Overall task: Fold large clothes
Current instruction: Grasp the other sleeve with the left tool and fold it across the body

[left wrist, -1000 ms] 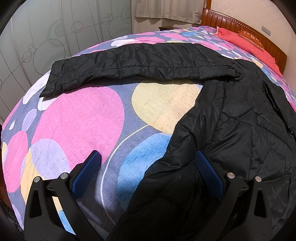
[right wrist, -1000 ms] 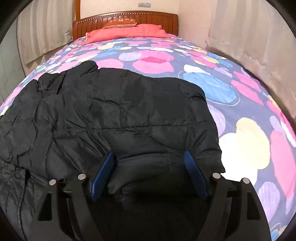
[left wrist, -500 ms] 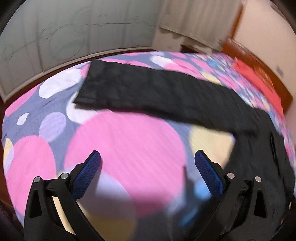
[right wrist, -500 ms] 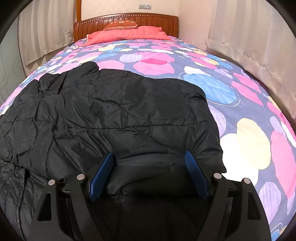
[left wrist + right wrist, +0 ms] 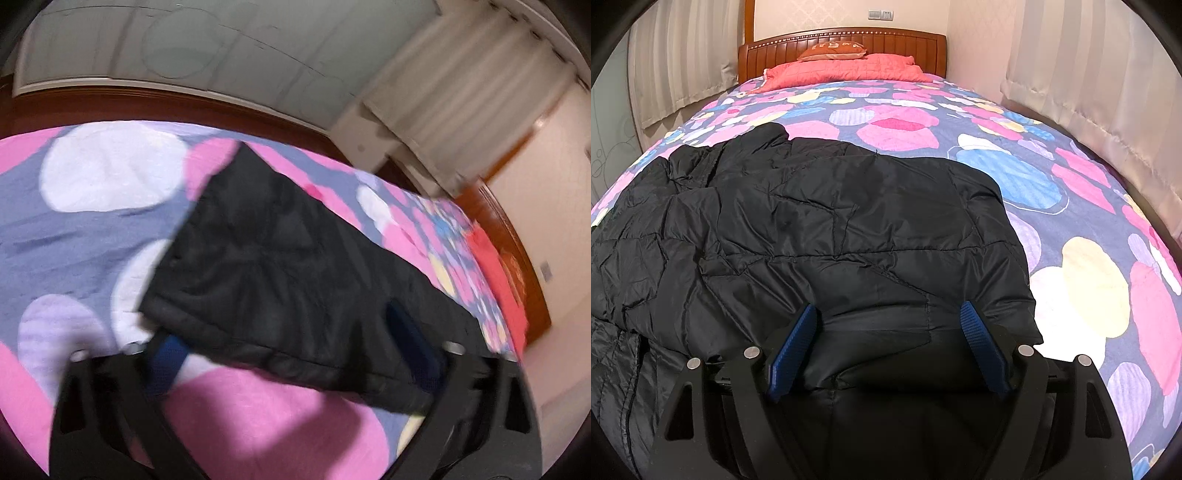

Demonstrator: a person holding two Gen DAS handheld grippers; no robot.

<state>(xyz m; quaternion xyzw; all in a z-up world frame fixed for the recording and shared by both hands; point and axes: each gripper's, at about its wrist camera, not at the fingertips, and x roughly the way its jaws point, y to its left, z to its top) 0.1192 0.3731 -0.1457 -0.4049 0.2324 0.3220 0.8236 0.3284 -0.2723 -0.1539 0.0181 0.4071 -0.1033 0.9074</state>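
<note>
A black quilted jacket lies spread on the flower-patterned bedspread. Its long sleeve stretches across the bedspread in the blurred left wrist view. The cuff end of that sleeve lies between the fingers of my left gripper. Those jaws are closing but still stand wide, and the sleeve's edge covers the tip of the left blue pad. My right gripper is open over the jacket's near hem, its blue pads straddling a bulge of fabric.
A wooden headboard and a red pillow are at the far end of the bed. Curtains hang along the right side. Pale sliding doors and the bed's wooden edge lie beyond the sleeve.
The left wrist view has swung left along the sleeve and rolled. The cuff end now lies between its fingers, which have narrowed. The right gripper and the jacket body have not moved.
</note>
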